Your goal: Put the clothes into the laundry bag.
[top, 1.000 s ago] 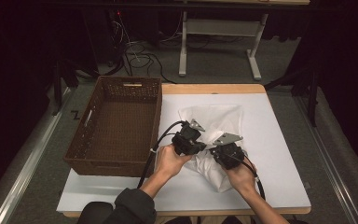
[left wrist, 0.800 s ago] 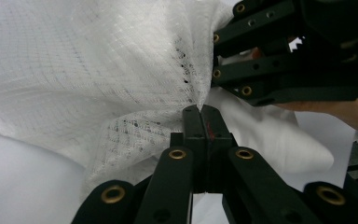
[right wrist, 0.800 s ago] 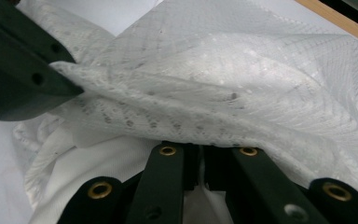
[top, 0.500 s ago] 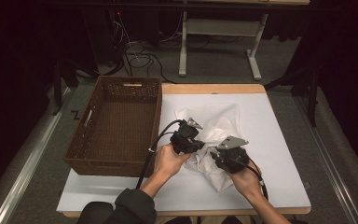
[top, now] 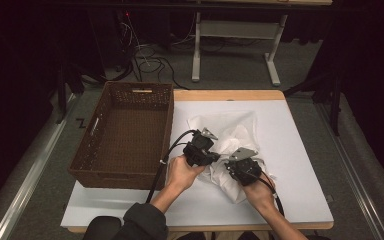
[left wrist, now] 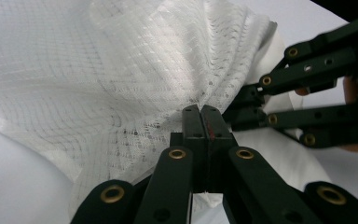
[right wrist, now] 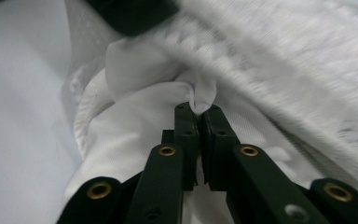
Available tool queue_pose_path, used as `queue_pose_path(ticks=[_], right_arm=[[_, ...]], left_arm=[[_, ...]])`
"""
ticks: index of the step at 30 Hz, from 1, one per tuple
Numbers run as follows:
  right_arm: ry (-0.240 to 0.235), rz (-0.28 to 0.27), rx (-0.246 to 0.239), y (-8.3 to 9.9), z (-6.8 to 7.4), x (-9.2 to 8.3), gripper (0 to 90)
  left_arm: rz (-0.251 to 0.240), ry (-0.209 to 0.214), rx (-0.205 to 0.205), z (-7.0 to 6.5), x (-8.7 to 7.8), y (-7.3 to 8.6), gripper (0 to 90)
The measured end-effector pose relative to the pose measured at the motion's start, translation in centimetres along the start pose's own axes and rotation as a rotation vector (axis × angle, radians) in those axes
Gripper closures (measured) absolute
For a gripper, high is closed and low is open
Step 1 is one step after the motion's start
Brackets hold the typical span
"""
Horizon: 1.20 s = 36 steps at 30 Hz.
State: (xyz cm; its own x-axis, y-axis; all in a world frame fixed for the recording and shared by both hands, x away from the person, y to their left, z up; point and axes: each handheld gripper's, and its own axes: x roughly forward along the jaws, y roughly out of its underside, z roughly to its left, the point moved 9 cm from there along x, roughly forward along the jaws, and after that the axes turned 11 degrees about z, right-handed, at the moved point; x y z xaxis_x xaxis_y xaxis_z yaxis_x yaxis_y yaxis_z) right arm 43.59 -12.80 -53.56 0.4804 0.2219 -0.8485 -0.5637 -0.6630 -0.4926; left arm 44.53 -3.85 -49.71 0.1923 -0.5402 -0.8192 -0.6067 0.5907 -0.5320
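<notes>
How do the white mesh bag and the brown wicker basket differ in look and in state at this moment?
The mesh bag is white, soft and crumpled; the wicker basket is brown, stiff and rectangular. The mesh bag is pinched by the left gripper and the right gripper, whose jaws have just been closing on its fabric; the wicker basket is untouched. The mesh bag lies on the white board, and the wicker basket stands beside it. Both rest on the same table.

Site: lab recording bay | Evidence: black curtains are enclosing the white-topped table [top: 300, 150]; cables [top: 145, 57] are lying beyond its far edge; a metal stand [top: 232, 45] is standing behind it.
</notes>
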Motion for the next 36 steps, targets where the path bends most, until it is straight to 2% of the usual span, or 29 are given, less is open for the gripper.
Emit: queue_pose_path(ticks=[2, 4, 7, 9, 12, 14, 16, 19, 22, 26, 27, 29, 31, 34, 36], right_arm=[[0.016, -0.025, 0.003, -0.3, -0.3, -0.4, 88.7], [0.040, -0.050, 0.002, -0.7, -0.4, -0.7, 88.9], [0.065, -0.076, 0.020, -1.4, -0.8, -1.0, 89.0], [0.071, -0.085, 0.053, -1.8, -1.5, -0.6, 89.0], [0.084, -0.062, 0.083, -1.9, -2.2, 0.7, 88.4], [0.060, -0.070, 0.095, -2.0, -2.3, 1.0, 87.3], [0.041, -0.075, 0.087, -1.9, -2.1, 0.7, 82.4], [-0.010, -0.078, 0.059, -1.2, -1.4, -0.9, 72.0], [-0.028, -0.071, 0.032, 0.2, -1.1, -2.7, 65.1], [-0.078, -0.020, 0.018, 2.2, -0.5, -3.3, 55.3], [-0.092, 0.009, 0.016, 2.8, -0.2, -2.9, 53.0], [-0.087, 0.049, 0.012, 3.3, 0.0, -1.8, 50.9], [-0.101, 0.069, 0.024, 3.3, 0.1, -0.5, 52.6], [-0.099, 0.083, 0.011, 2.9, 0.4, 0.9, 72.2], [-0.101, 0.046, 0.011, 2.1, 0.5, 1.2, 85.6]], left_arm=[[-0.009, 0.020, -0.003, -0.2, -0.1, 0.0, 89.8], [-0.010, 0.027, 0.010, -0.6, -0.3, 0.0, 89.8], [-0.018, 0.061, 0.023, -1.3, -0.6, -0.1, 89.9], [-0.017, 0.070, 0.036, -1.8, -0.7, -0.1, 89.9], [-0.005, 0.051, 0.037, -1.7, -0.5, 0.0, 89.9], [-0.003, 0.046, 0.022, -1.2, -0.4, 0.1, 89.9], [-0.006, 0.031, 0.003, -0.7, -0.3, 0.2, 89.8], [-0.001, 0.008, -0.001, -0.2, -0.1, 0.4, 89.7], [0.003, -0.006, 0.000, -0.1, 0.3, 0.5, 89.7], [0.000, -0.009, 0.001, -0.1, 0.5, 0.5, 89.5], [-0.001, -0.008, 0.002, -0.1, 0.6, 0.4, 89.5], [0.001, -0.006, 0.003, -0.2, 0.6, 0.4, 89.5], [0.001, -0.004, 0.007, -0.4, 0.6, 0.4, 89.6], [0.008, 0.005, 0.019, -0.5, 0.7, 0.5, 89.6], [0.004, 0.011, 0.021, -0.6, 0.7, 0.5, 89.5]])
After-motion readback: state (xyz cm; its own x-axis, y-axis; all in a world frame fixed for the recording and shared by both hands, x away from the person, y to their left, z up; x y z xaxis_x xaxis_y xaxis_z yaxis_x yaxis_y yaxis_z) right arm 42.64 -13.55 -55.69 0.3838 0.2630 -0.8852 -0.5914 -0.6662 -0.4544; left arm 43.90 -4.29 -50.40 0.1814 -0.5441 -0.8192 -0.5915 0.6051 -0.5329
